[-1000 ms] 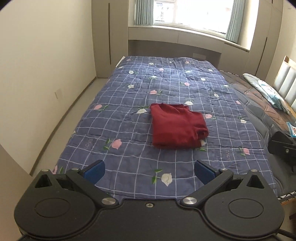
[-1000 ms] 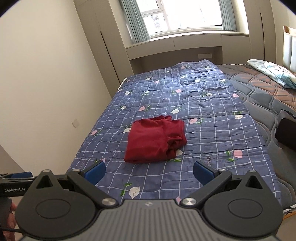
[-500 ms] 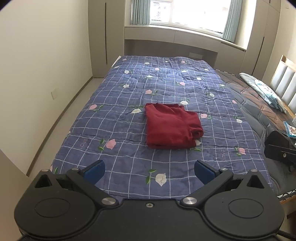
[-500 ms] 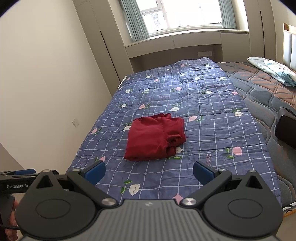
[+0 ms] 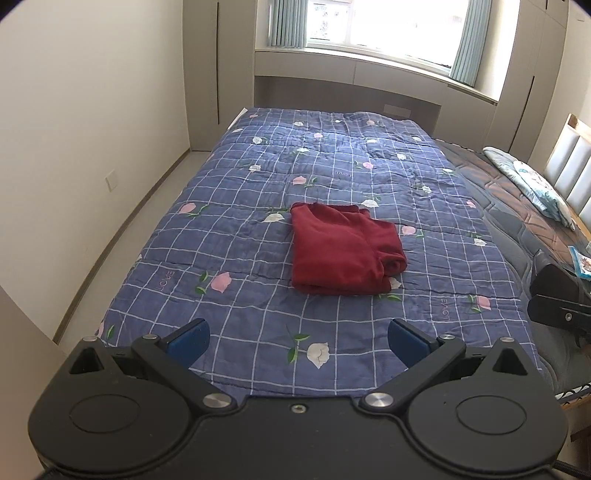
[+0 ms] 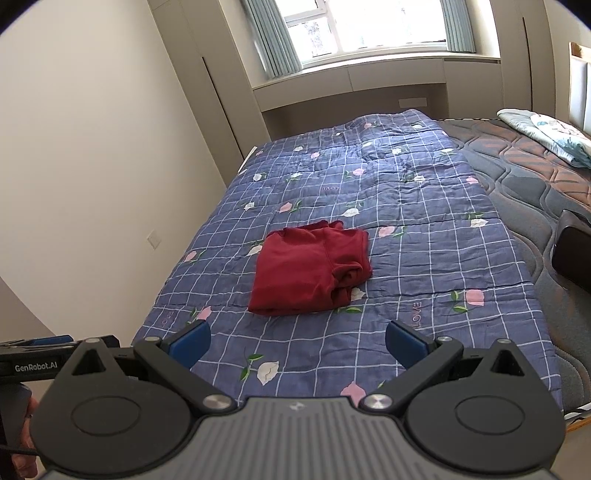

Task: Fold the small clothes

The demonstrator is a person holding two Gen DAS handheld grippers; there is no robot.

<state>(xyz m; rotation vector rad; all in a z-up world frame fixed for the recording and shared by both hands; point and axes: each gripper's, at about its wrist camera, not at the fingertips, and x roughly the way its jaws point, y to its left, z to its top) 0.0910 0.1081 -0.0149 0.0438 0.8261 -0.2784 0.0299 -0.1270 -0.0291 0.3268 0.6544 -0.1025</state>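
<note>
A dark red garment (image 5: 343, 251) lies folded into a rough rectangle on a blue checked quilt (image 5: 236, 236) printed with pink and white flowers, about midway along the bed and a little toward the near end. Its right edge shows a bunched, rolled fold, and its far edge has a loose collar-like rim. The left gripper (image 5: 297, 338) hangs above the near edge of the quilt with its blue-padded fingers spread wide and nothing between them, well apart from the garment. The right gripper (image 6: 295, 338) is likewise spread wide and empty, over the near part of the quilt, short of the cloth. To the right of the quilt a brown and grey quilted mattress (image 6: 524, 170) lies bare, with a pale floral pillow (image 6: 546, 133) at its far right. A window (image 5: 373, 24) with blue-grey curtains stands beyond the far end of the bed
</note>
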